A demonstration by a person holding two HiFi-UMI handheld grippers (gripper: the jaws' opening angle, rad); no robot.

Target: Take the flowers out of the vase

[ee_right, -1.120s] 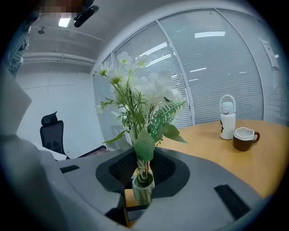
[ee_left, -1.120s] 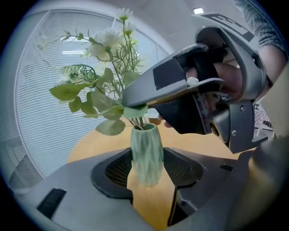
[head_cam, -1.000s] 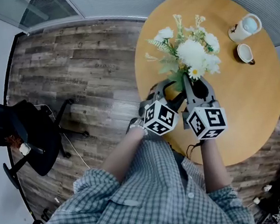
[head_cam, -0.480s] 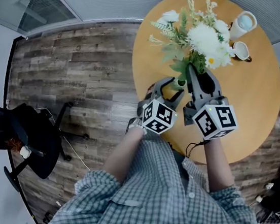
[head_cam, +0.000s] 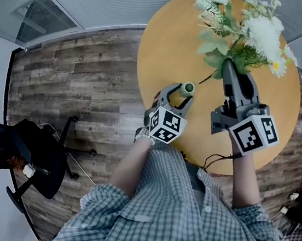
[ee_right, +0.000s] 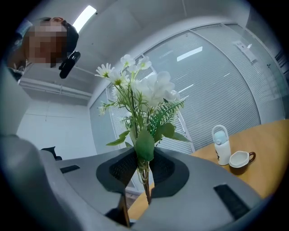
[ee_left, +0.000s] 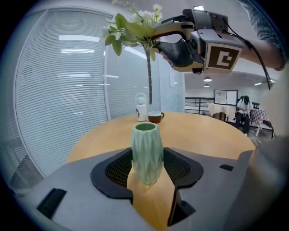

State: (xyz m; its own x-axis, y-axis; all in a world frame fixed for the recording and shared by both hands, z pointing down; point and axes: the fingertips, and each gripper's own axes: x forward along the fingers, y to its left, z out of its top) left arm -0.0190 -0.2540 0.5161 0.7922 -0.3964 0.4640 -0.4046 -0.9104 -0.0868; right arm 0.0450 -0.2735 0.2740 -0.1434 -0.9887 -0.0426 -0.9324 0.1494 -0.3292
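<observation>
Your left claw is clamped on the pale green ribbed ceramic vase, which stands upright on the round wooden table. Your right claw pinches the stems of the white artificial flower bunch, with the blooms above its jaws and the stem ends hanging clear above the vase

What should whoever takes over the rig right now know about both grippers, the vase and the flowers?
Left gripper: shut on the vase, which stands upright on the table.
Right gripper: shut on the flowers, gripped at the stems and held in the air to the right of the vase.
Done: the flowers are out; the stem ends hang clear above the vase mouth.
Left: probably lay the flowers on a bare part of the table, then let go of the vase.
</observation>
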